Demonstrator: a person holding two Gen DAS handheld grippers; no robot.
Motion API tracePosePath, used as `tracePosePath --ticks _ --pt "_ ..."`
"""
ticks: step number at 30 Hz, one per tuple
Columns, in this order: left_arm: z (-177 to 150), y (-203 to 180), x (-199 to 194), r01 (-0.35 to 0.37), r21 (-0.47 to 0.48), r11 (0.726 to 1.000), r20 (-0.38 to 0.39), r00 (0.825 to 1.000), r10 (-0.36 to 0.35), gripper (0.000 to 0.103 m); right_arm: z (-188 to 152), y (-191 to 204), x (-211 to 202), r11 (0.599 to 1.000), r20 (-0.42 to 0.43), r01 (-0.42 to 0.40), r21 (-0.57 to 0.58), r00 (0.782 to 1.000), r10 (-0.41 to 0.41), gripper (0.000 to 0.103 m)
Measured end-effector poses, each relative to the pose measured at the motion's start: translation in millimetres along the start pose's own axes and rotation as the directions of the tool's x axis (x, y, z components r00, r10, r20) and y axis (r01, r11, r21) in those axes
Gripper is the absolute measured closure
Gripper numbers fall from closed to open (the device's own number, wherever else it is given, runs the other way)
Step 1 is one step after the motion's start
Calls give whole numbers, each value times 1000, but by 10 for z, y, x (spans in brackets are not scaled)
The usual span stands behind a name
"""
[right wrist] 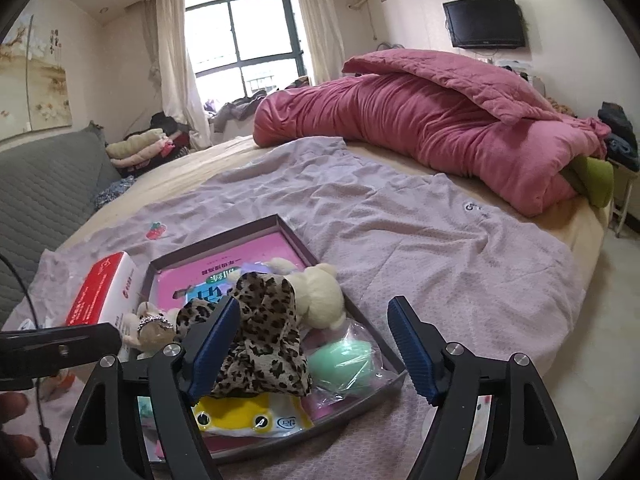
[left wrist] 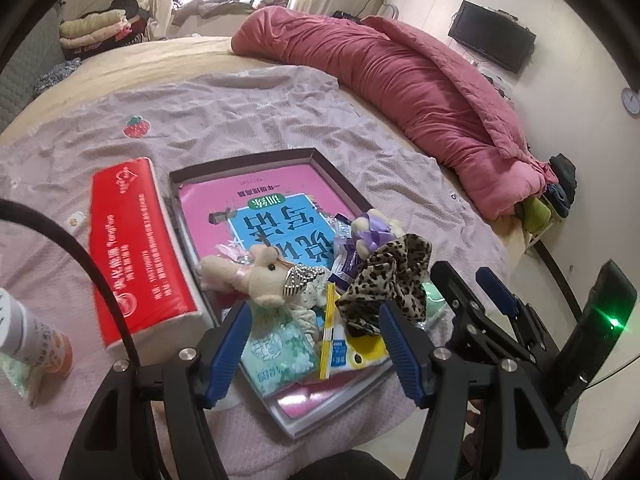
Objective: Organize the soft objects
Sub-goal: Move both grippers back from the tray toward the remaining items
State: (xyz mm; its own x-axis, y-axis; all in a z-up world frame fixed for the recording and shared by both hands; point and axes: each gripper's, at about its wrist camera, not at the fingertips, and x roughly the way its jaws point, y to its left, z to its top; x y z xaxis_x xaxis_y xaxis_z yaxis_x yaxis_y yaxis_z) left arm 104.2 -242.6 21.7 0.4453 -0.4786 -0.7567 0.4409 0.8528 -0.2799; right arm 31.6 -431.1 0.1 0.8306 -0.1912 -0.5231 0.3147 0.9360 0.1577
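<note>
On a bed (right wrist: 400, 168) spread with a wrinkled lilac sheet (right wrist: 440, 248), a shallow dark-rimmed tray (left wrist: 320, 160) holds a jumble of soft things over a pink workbook (left wrist: 256, 196). A leopard-print scrunchie (left wrist: 384, 280) sits near the tray's front right, with a cream plush toy wearing a purple bow (left wrist: 374, 232) just behind it and a beige plush mouse with a sparkly tiara (left wrist: 260, 276) to its left. Nearer the camera lie a mint-green tissue packet (left wrist: 276, 352) and a yellow-and-white pouch (left wrist: 360, 352); a pale green rounded item in clear wrap (right wrist: 340, 364), possibly a sponge, rests at the tray's right edge.

The left hand-held gripper (left wrist: 316, 344) hovers over the tray's near end with its blue pads spread wide, gripping nothing. The right hand-held gripper (right wrist: 316, 344) also stands wide apart: its left finger is in front of the scrunchie, and the pads do not appear to press it.

A red tissue box (left wrist: 136, 248) lies against the tray's left side, and a small bottle with a white top (left wrist: 28, 340) stands further left. A rolled rose-coloured quilt (right wrist: 440, 120) stretches across the far side of the bed.
</note>
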Motion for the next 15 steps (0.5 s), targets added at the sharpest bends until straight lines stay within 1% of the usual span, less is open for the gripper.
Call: tracePosePath --ticks 4,10,15 --pt "-45 42 -200 -4 -10 1000 16 1000 4 37 24 88 -65 999 21 3 -39 1000 -3 26" --pt "-90 215 -526 -39 -42 998 49 998 41 37 107 289 -232 996 60 -29 -81 998 34 26" --pt "-136 391 -763 -101 -61 993 76 992 105 37 175 517 -406 990 96 -75 -121 992 87 26"
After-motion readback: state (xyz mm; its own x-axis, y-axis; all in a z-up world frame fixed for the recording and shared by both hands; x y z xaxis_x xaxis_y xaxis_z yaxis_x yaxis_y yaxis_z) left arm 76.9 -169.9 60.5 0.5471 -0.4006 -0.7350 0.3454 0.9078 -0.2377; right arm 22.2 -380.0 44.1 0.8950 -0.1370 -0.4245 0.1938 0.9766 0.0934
